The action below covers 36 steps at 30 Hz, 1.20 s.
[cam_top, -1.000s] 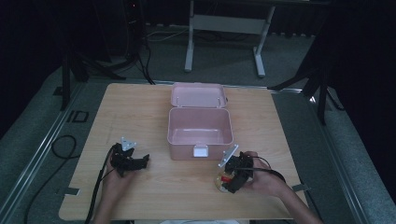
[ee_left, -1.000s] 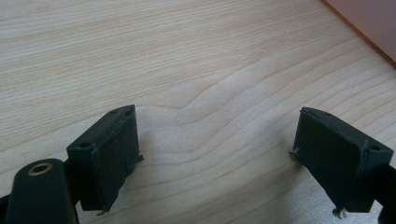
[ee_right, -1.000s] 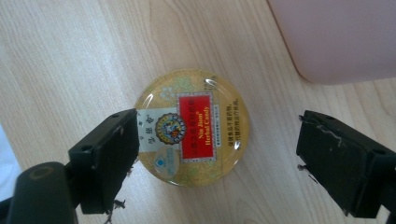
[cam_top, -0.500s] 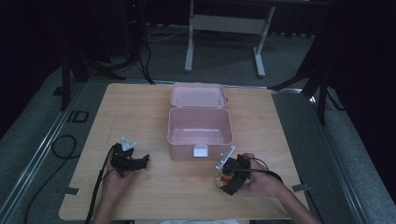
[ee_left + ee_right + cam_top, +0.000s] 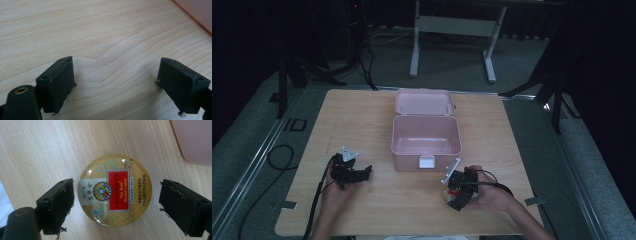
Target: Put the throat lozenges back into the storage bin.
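On the desk [image 5: 37, 150], a round tin [image 5: 116, 190] labelled "Nin Jiom Herbal Candy" lay between the right gripper's [image 5: 116, 206] spread fingers [image 5: 60, 205]; the left gripper's [image 5: 125, 85] fingers were spread over bare wood.

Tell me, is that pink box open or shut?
Open. The pink box has its lid swung back onto the table, and its inside looks bare.

Each gripper, left [image 5: 362, 173] and right [image 5: 451, 192], is built of black plastic. A grey three-cornered plate is carried on top, and a black cable is trailed from the rear. Blocky black jaws with small screw recesses are fitted; a brass-ringed hole is visible beside one jaw.
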{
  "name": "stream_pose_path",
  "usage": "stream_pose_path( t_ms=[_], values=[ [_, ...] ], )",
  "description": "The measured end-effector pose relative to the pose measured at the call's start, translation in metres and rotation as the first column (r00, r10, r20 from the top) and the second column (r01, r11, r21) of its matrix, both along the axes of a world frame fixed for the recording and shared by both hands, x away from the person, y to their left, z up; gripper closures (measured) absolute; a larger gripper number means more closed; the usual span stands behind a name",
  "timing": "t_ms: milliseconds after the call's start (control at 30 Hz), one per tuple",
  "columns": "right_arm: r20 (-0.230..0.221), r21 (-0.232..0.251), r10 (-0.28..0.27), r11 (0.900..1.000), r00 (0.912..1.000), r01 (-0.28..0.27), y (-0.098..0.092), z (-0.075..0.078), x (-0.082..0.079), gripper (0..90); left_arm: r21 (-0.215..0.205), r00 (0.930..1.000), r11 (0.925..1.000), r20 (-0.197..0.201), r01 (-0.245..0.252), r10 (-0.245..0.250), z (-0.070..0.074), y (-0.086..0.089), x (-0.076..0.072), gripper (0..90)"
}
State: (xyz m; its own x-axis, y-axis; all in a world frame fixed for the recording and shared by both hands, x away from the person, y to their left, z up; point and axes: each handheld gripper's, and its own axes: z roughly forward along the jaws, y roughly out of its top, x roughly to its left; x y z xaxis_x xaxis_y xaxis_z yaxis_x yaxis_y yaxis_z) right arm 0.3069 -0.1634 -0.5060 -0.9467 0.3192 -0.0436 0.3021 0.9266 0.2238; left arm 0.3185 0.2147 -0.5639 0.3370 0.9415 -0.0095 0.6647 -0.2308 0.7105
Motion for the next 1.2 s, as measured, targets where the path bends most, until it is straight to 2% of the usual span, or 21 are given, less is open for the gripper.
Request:
stream_pose_path(
  t_ms=[233, 800, 1200],
  values=[
    [-0.016, -0.036, 0.012, 0.999, 0.9998, -0.012, 0.0032, -0.0043, -0.0005, 12.7, 0.0, 1.0, 1.0, 0.0, 0.0, 0.0, 0.0, 0.0, 0.0, 14.7],
    [-0.025, -0.071, 0.037, 0.997, 0.999, -0.039, 0.0086, -0.0088, 0.0009, 13.4, 0.0, 1.0, 1.0, 0.0, 0.0, 0.0, 0.0, 0.0, 0.0, 14.7],
    [-0.032, -0.095, 0.05, 0.994, 0.9982, -0.053, 0.0103, -0.0084, 0.0034, 19.1, 0.0, 1.0, 1.0, 0.0, 0.0, 0.0, 0.0, 0.0, 0.0, 14.7]
  ],
)
